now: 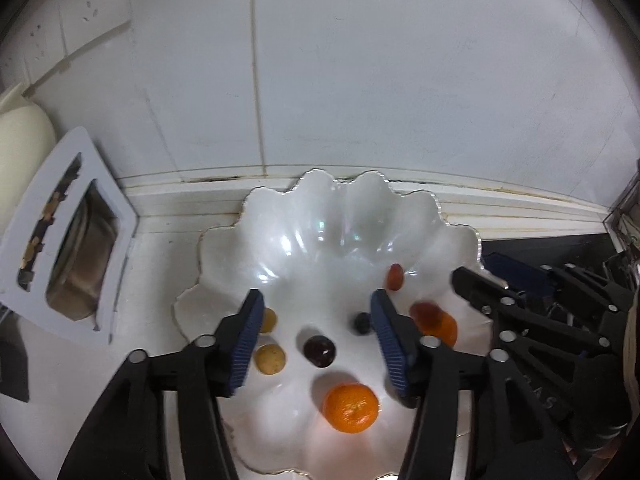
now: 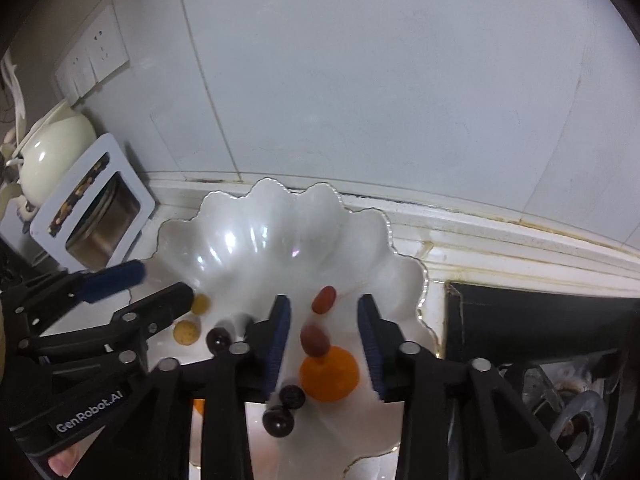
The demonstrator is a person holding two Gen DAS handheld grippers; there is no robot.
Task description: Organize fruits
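White scalloped bowl (image 1: 400,208) holds fruit; left tongs (image 1: 316,336) parted, empty.

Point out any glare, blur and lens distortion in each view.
Left wrist: highlights streak the shell-shaped dish; the red fruits are smeared; the wall seam bows. Right wrist: glare on the dish; the left gripper's blue fingers blur.

A pale tiled wall (image 1: 360,80) with thin grout lines rises behind a white counter (image 2: 500,248), stained brown along the joint. A switch plate (image 2: 94,54) sits high on the left. A cream kettle (image 2: 48,152) and a white rack (image 2: 94,208) stand left; a black hob (image 2: 540,320) lies right.
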